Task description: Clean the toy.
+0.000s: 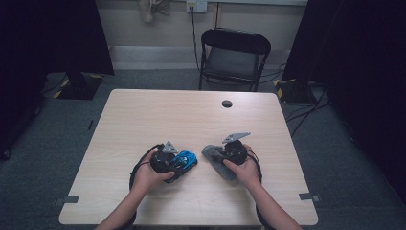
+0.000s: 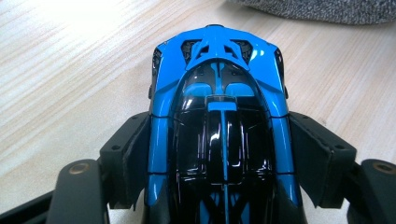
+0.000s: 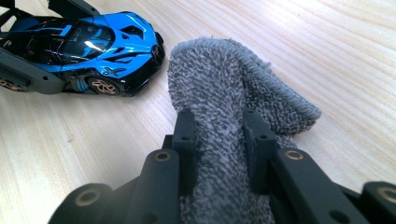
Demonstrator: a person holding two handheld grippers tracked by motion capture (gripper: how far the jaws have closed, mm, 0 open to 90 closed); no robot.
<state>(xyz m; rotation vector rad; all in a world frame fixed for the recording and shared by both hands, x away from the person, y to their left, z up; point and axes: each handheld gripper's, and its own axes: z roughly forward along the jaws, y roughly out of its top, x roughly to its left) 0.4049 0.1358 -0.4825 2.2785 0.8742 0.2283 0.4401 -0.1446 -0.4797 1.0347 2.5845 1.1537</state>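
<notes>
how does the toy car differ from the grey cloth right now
The toy car is glossy blue and black and rigid; the grey cloth is matte, fuzzy and folded. The car sits between the left tongs, the cloth is pinched in the right tongs. Both are down at the wooden table.

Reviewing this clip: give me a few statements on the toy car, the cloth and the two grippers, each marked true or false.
1. The left gripper clamps the blue toy car by its sides. True.
2. The right gripper stands open over bare table. False: it is shut on a grey cloth.
3. The car is red. False: it is blue and black.
4. In the right gripper view, the cloth's free end lies close to the car's nose. True.
5. A folding chair stands beyond the table. True.
6. The cloth is draped over the car's roof. False: it lies beside the car.
</notes>
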